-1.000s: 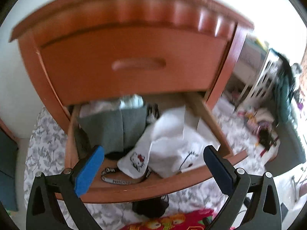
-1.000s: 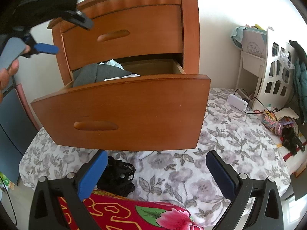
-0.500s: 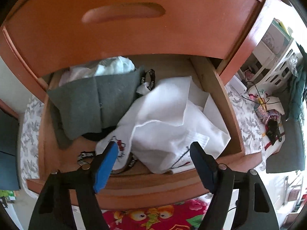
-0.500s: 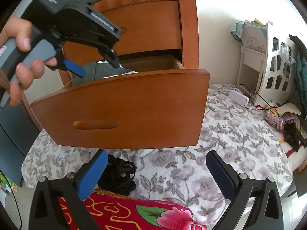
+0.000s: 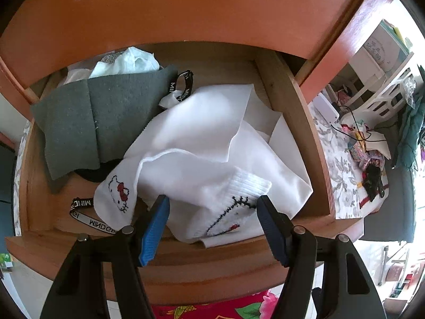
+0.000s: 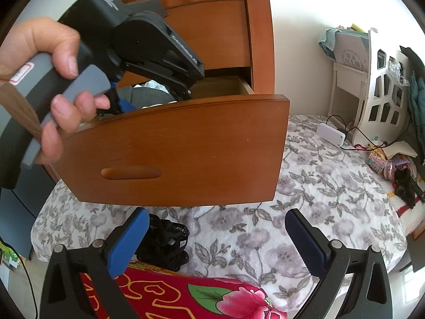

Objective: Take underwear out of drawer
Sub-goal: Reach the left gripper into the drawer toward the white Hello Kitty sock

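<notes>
The lower drawer point(image 5: 292, 122) stands pulled out, its wooden front point(image 6: 186, 148) facing the right wrist camera. Inside lies a crumpled white garment point(image 5: 202, 143) with a cartoon cat print, a white ribbed sock point(image 5: 239, 194) on top of it, a folded grey cloth point(image 5: 93, 122) and a black lettered waistband point(image 5: 90, 219). My left gripper point(image 5: 212, 212) points down into the drawer. Its jaws are closing, with the white garment and sock between them and the pads just beside the cloth. My right gripper point(image 6: 216, 239) hangs open and empty below the drawer front.
A closed upper drawer point(image 5: 212, 13) overhangs the open one. A black lacy item point(image 6: 164, 242) lies on the floral bedcover point(image 6: 318, 199) beside a red flowered blanket point(image 6: 186, 292). A white power strip point(image 6: 330, 134), a white shelf point(image 6: 382, 85) and small clutter sit at the right.
The left gripper has dropped over the drawer front into the drawer, tilted further down, and its jaws have narrowed around the white clothes. The right gripper has stayed put.
</notes>
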{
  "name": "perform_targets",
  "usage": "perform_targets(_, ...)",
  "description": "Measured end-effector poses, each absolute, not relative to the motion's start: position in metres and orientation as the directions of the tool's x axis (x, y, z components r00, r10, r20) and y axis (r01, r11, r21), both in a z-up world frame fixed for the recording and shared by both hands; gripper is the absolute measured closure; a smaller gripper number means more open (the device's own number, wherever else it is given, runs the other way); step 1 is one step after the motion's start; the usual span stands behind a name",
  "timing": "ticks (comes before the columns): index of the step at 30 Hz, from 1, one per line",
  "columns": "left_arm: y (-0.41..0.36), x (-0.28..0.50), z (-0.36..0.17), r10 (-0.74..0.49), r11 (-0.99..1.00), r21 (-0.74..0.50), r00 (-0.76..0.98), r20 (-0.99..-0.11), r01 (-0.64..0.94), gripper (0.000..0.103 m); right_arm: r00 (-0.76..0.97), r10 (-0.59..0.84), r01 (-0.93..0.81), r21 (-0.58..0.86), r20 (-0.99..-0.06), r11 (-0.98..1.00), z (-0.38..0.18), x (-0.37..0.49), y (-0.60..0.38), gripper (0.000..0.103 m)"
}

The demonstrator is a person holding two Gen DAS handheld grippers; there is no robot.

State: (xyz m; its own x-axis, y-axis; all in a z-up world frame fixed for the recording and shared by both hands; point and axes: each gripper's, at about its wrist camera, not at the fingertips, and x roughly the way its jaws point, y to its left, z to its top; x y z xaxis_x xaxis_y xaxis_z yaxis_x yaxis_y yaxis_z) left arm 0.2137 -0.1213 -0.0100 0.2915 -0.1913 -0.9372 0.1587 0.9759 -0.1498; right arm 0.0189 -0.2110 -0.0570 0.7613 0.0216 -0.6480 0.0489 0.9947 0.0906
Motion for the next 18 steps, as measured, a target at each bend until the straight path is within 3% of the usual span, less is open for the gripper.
perform_targets(4,-0.121,0.214,-0.011,-0.186,0.978,-0.146,0.302,-0.935,0.151,0.037,0.761,0.022,0.049,0.091,-0.648,0.995,-0.057,0.019,-0.211,0.0)
perform_targets(7,-0.121,0.214,-0.012,-0.189,0.978,-0.149,0.313,-0.931,0.147,0.046,0.76,0.022,0.05,0.093,-0.649,0.994,-0.058,0.019,-0.211,0.0)
perform_targets(12,-0.11,0.211,-0.01,-0.199,0.978,-0.164,0.329,-0.923,0.13,0.071,0.758,0.022,0.054,0.097,-0.651,0.994,-0.058,0.02,-0.212,0.0)
perform_targets(18,-0.085,0.215,-0.007,-0.182,0.983,-0.162,0.356,-0.917,0.085,0.083,0.755,0.022,0.058,0.101,-0.655,0.993,-0.058,0.02,-0.213,0.0)
